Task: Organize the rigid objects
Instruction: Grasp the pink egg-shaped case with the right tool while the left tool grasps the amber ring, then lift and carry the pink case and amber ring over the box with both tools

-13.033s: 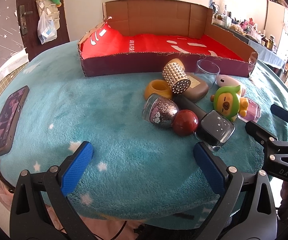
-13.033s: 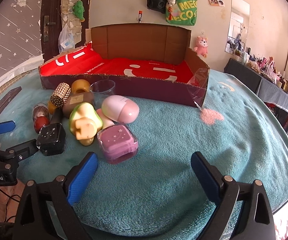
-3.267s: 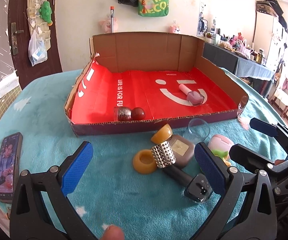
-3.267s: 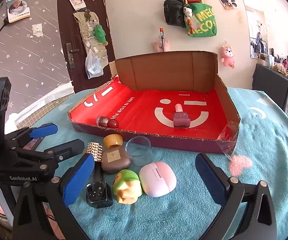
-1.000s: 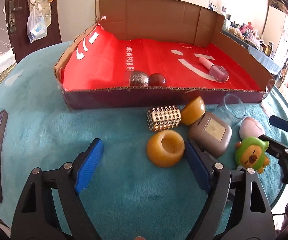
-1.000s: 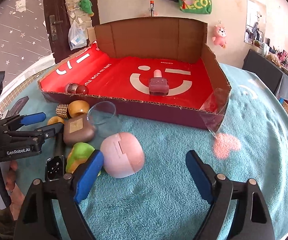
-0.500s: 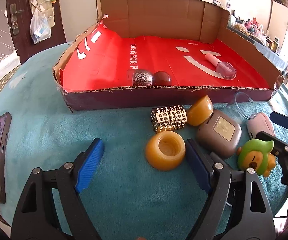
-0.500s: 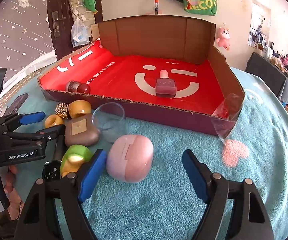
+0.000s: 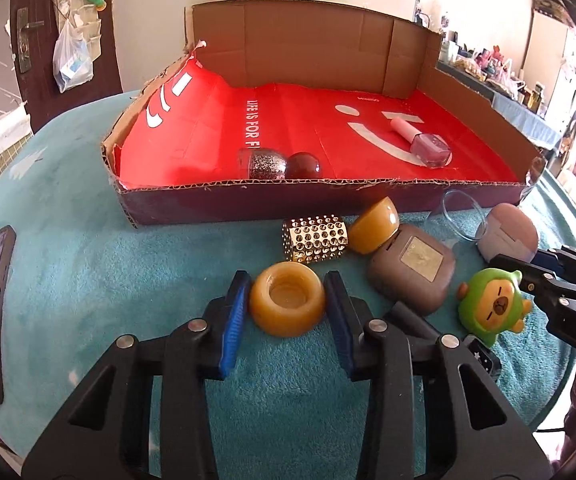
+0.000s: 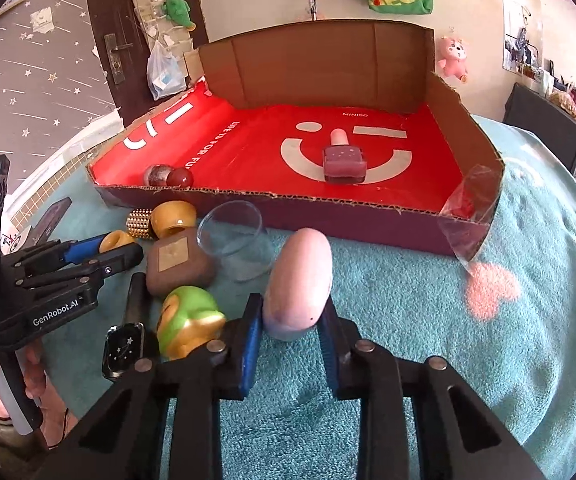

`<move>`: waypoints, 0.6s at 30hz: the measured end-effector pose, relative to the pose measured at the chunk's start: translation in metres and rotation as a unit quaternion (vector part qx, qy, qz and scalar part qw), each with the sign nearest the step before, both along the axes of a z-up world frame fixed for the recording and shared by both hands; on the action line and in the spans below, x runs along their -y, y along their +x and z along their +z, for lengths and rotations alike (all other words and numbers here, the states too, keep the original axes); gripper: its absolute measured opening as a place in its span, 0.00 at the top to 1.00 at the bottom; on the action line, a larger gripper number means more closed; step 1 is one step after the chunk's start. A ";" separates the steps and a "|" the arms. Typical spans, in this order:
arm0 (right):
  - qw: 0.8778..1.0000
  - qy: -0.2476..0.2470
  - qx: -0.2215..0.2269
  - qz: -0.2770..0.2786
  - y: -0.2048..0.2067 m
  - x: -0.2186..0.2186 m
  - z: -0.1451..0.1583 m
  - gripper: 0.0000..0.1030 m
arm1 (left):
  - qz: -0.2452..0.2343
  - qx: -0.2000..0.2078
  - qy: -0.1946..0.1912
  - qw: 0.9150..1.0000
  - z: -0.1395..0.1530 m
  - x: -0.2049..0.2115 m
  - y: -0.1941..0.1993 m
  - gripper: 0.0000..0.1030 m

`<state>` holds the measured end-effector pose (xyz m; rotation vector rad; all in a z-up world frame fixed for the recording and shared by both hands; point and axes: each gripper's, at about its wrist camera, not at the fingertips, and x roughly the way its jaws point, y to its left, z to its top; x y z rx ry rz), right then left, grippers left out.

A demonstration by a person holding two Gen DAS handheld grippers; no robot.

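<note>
- I see the red-lined cardboard box (image 9: 192, 216) filling the upper middle of both views.
- My right gripper (image 10: 290, 330) has just closed on the pink egg-shaped case (image 10: 298, 284), centre frame.
- My left gripper (image 9: 288, 308) has just closed on the amber ring-shaped jar (image 9: 287, 298), lower centre.

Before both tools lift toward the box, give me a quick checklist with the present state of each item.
1. Left tool shut on the amber ring, pads against both sides after just closing: ok.
2. Right tool shut on the pink egg-shaped case, jaws having just closed: ok.
3. Bare red floor in the cardboard box for both drops: ok.
4. Ring stands apart from the gold studded cap: ok.
5. Clear glass cup lies close to the case; clearance: cannot tell.
6. Grip firmness on either item: cannot tell.
</note>
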<state>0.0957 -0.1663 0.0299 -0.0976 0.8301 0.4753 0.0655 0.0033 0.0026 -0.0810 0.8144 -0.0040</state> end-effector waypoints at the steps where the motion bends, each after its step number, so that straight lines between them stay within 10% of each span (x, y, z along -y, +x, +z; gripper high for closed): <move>1: 1.000 0.003 0.002 -0.001 -0.001 0.001 0.002 0.72 | 0.000 0.001 -0.007 1.000 0.001 -0.001 -0.001 0.65; 18: 0.998 0.048 0.042 0.024 -0.021 -0.003 0.039 0.73 | -0.016 0.045 -0.016 0.999 0.033 0.006 -0.022 0.65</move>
